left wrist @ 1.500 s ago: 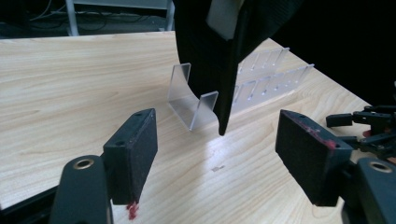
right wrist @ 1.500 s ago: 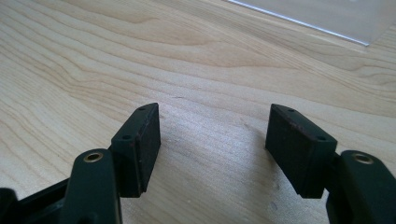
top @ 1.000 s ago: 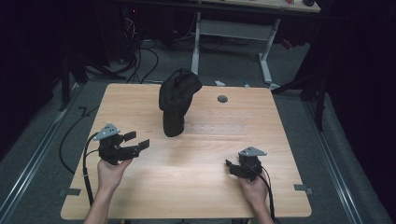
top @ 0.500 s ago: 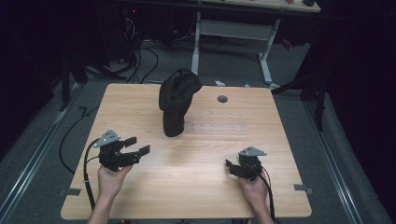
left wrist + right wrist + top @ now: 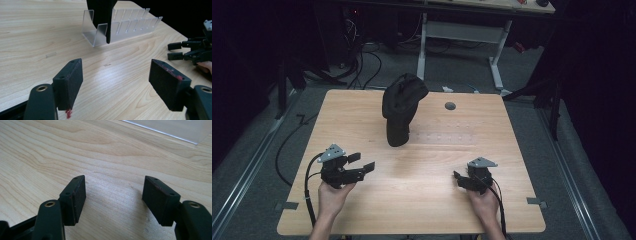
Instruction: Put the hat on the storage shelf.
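A black fabric cap (image 5: pixel 401 107) stands draped over the left end of a clear plastic rack (image 5: pixel 447 136) at the middle of the wooden table (image 5: pixel 412 210). In the left gripper view the rack (image 5: pixel 125 26) shows several upright dividers, with the cap (image 5: pixel 101 12) hanging over its near slot. My left gripper (image 5: pixel 364 161) is open near the table's front left, short of the cap, with nothing between its fingers (image 5: pixel 68 80). My right gripper (image 5: pixel 456 175) is open at the front right, low over bare wood (image 5: pixel 113 197). It also appears in the left gripper view, far right (image 5: pixel 175 51).
A round grey grommet (image 5: pixel 450 106) sits in the table's far side. Cables (image 5: pixel 287 145) trail over the floor to the left. A desk frame (image 5: pixel 462 35) stands beyond the far edge. The rack's edge (image 5: pixel 172 131) lies ahead of the right gripper.
The left gripper has drawn back toward the near edge of the table, still open. The right gripper and the cap have stayed put.
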The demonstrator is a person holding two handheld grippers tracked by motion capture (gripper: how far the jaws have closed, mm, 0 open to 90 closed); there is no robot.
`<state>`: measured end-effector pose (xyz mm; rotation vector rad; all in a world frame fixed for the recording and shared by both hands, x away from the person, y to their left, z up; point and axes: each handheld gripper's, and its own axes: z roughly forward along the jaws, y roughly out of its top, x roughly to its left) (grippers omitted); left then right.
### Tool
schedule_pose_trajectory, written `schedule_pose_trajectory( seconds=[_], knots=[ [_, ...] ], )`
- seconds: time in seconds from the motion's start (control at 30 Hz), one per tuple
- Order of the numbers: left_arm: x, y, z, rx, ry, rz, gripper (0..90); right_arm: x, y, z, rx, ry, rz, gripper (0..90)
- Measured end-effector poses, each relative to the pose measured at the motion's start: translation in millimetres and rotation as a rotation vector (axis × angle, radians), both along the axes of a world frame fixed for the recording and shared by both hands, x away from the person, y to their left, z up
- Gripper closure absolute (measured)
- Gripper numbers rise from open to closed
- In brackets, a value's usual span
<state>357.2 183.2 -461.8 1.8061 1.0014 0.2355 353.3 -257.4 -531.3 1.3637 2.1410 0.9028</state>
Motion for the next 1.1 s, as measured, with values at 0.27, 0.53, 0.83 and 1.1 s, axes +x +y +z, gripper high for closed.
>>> schedule_pose_trajectory(
  seconds=[0.27,0.53,0.83,1.1],
  knots=[
    [-3.9,-2.9,-8.9,0.020,0.014,0.005,27.9,0.0,-0.2,0.0,-0.001,-0.001,0.001,35.5],
    [-5.1,-6.4,-16.4,0.028,0.026,0.003,28.0,0.0,-0.1,0.0,-0.001,-0.001,0.001,35.4],
    [-5.6,-10.6,-28.3,0.031,0.045,0.012,28.0,0.0,-0.1,0.0,-0.001,-0.001,0.001,35.5],
    [-4.1,-17.3,-37.6,0.063,0.053,0.016,28.0,-0.1,-0.1,0.0,-0.002,-0.002,0.003,35.5]
  ],
)
